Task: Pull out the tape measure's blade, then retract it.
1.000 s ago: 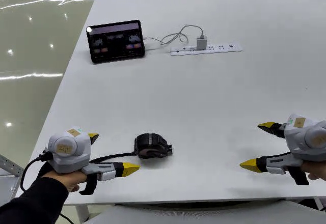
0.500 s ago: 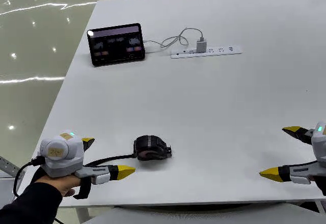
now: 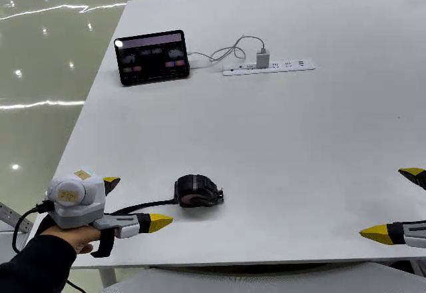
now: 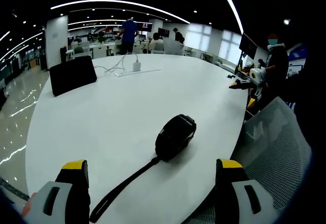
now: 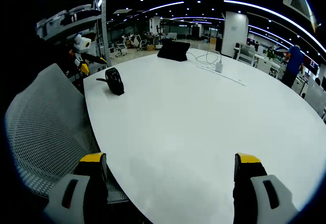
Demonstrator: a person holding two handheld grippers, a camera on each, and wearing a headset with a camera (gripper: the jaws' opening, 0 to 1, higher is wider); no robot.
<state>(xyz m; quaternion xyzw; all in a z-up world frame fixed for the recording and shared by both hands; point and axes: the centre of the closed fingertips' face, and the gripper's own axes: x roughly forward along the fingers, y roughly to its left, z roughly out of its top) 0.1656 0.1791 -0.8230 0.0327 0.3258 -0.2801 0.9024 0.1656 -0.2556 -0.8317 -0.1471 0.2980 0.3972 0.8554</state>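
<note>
A black tape measure lies on the white table near its front edge, with a black wrist strap trailing left from it. My left gripper sits open just left of the case, its yellow-tipped jaws either side of the strap. In the left gripper view the tape measure rests ahead of the open left gripper, apart from both jaws. My right gripper stands open at the table's front right, holding nothing. From the right gripper the tape measure looks small and far left.
A dark tablet stands at the back left, cabled to a white power strip with a plugged charger. A grey mesh chair is at the table's front edge. People stand in the background of the left gripper view.
My right gripper has moved right and down, away from the tape measure, toward the picture's edge. My left gripper has drifted slightly left. The tape measure has not moved.
</note>
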